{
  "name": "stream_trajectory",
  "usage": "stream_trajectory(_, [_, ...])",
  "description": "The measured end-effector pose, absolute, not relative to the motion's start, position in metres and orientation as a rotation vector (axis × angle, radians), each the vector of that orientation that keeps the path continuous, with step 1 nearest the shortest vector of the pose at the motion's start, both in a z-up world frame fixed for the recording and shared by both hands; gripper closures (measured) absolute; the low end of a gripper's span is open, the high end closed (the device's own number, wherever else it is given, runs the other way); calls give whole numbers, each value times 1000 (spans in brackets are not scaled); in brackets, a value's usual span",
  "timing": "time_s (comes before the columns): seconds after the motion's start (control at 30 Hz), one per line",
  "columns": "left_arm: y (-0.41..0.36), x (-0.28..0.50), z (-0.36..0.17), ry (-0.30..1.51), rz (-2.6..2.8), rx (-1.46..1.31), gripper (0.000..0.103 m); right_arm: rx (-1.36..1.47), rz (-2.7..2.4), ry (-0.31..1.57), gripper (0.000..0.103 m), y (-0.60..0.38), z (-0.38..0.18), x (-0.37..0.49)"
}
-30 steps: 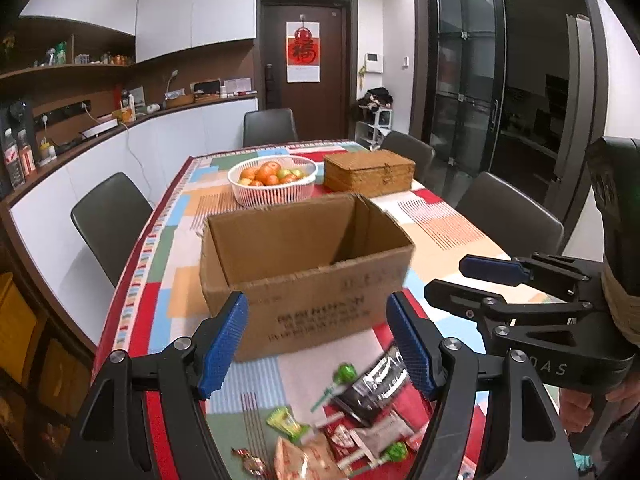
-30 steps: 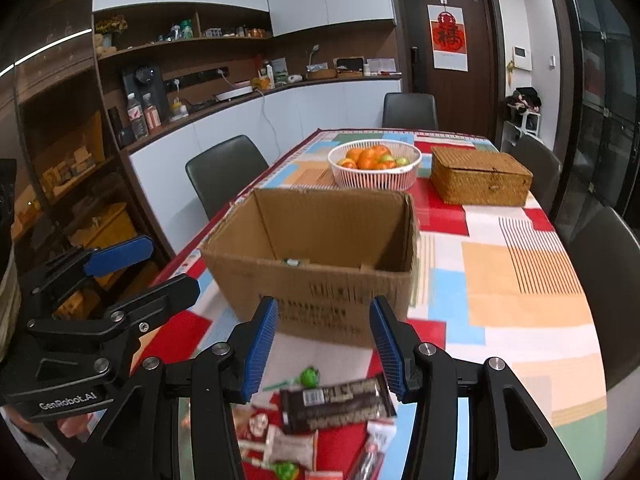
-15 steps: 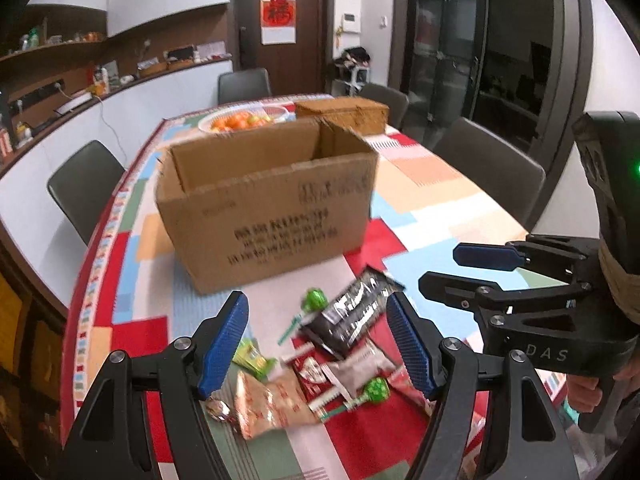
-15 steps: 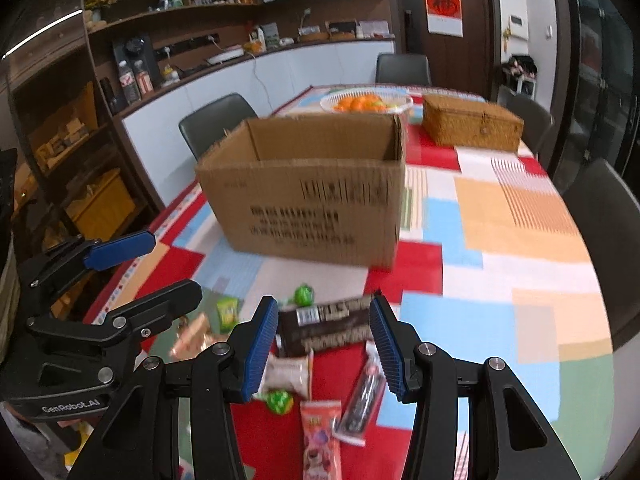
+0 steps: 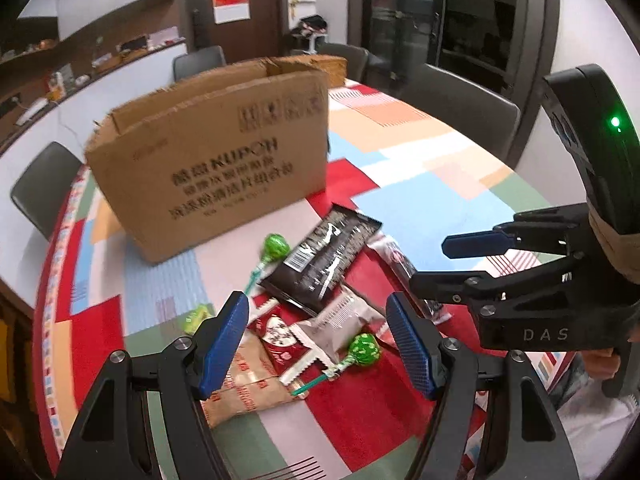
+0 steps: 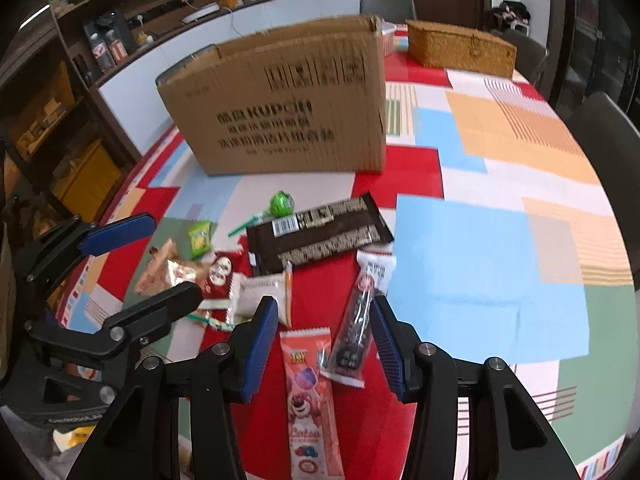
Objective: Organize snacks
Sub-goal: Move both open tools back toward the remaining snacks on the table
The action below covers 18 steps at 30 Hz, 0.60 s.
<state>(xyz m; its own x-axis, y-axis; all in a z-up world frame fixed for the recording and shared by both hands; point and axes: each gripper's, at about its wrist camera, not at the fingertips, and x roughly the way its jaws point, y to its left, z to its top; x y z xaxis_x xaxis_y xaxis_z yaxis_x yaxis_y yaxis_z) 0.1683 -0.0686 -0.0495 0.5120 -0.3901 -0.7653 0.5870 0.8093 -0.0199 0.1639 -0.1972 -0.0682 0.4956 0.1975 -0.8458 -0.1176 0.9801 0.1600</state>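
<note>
blue ribbed pads line both tools, and you hold each one tilted steeply down at the table. your left gripper (image 5: 318,344) has its jaws standing apart with nothing pressed between them; your right gripper (image 6: 323,346) has its jaws apart too, narrower, and also empty.

below and between the left pads lies a heap of crinkled foil and plastic snacks: a pale grey wrapper (image 5: 338,322) with serrated ends, a green lollipop (image 5: 363,349) on a thin green stick resting on it, a red-and-white packet (image 5: 276,334), and a tan printed sachet (image 5: 244,384) under the left pad. ahead of that tool sits a glossy dark brown bar wrapper (image 5: 324,258), flat and rectangular, with a second green lollipop (image 5: 276,246) just beside it.

between the right pads, on the table beneath them, lie a long pink strip packet (image 6: 308,392) and a slim black stick pack (image 6: 356,334), side by side. the dark bar lies ahead of them.

further ahead of both tools stands the corrugated cardboard box (image 6: 280,112), upright, top open, printed in dark lettering, on a patchwork tablecloth (image 6: 480,260) of red, blue, orange and green. a woven wicker case (image 6: 460,50) sits beyond the box.
</note>
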Motion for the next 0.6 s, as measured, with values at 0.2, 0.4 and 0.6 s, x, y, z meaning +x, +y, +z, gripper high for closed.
stream_trajectory(0.2, [-76,179,-71,910,-630,274,33,97,171,1085,54,-201,-87,169])
stream_trajectory(0.4, [-82,185,-84,947,-641,301,36,118,154,1120,54,-208,-100,172])
stream_trajectory(0.6, [-88,189,-96,989,-674,316,47,138,151,1150,54,-211,-111,176])
